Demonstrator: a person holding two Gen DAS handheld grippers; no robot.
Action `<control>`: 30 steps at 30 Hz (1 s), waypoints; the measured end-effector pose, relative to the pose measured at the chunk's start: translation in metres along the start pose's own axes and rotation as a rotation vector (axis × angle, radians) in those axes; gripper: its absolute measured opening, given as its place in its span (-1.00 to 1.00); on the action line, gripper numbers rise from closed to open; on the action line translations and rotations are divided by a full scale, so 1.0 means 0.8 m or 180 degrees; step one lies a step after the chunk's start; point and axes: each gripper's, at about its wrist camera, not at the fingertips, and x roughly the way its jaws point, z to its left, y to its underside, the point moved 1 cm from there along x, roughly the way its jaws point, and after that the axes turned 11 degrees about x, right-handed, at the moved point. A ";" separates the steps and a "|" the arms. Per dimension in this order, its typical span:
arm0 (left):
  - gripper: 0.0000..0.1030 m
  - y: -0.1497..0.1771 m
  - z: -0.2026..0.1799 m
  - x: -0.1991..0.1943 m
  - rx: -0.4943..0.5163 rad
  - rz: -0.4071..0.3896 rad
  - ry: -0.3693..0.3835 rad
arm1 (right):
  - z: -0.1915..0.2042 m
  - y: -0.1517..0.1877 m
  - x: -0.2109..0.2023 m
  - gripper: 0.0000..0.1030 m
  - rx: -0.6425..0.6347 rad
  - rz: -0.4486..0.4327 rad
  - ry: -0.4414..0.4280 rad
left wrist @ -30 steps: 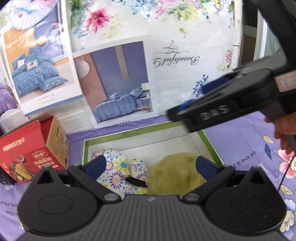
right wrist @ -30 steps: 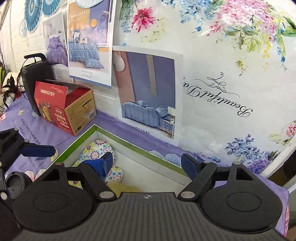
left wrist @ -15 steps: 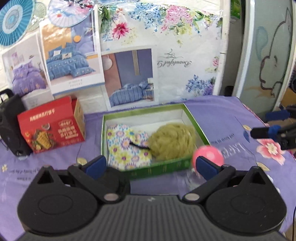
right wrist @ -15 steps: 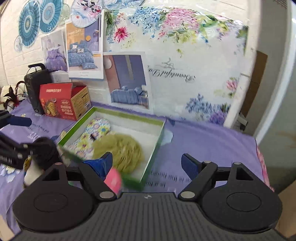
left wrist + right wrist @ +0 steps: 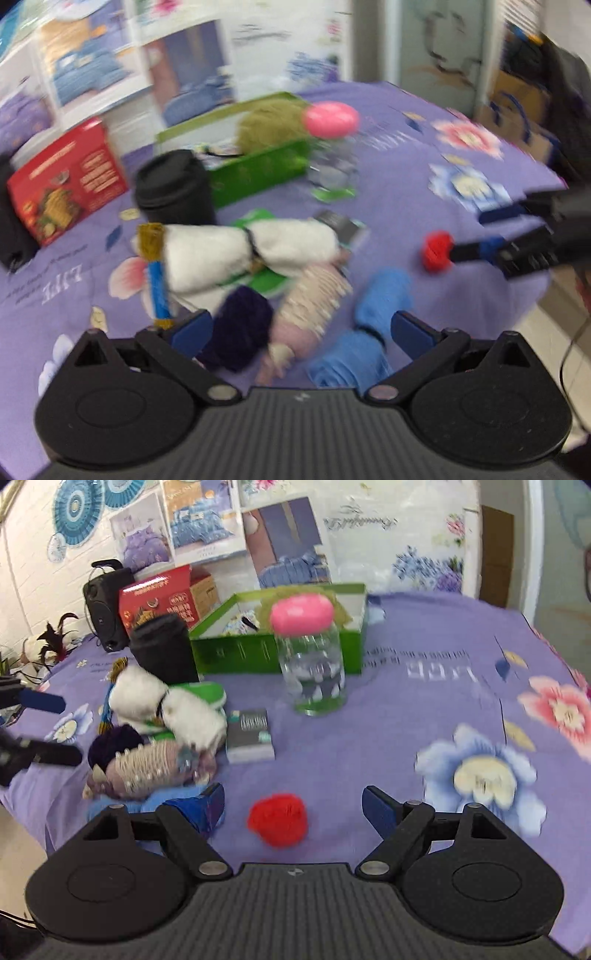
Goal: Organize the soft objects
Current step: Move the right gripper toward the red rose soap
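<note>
The left tool (image 5: 301, 330) sits at the lower centre of its own view with its two blue-tipped fingers (image 5: 190, 330) spread wide apart, nothing between them. The right tool (image 5: 293, 806) likewise fills the lower centre of its view, fingers (image 5: 378, 808) parted and gripping nothing. In the left view it reaches in from the right edge, blurred.

I see the jar (image 5: 309, 664) in front of the box (image 5: 258, 653), cup (image 5: 164, 646) left of it, yarn ball (image 5: 277, 823) nearest, soft pile (image 5: 159, 734) left.
</note>
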 end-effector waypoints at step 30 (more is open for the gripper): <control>0.89 -0.006 -0.078 0.076 0.1402 -0.0004 0.0730 | 0.023 0.023 0.079 0.46 -0.0542 0.0140 0.0244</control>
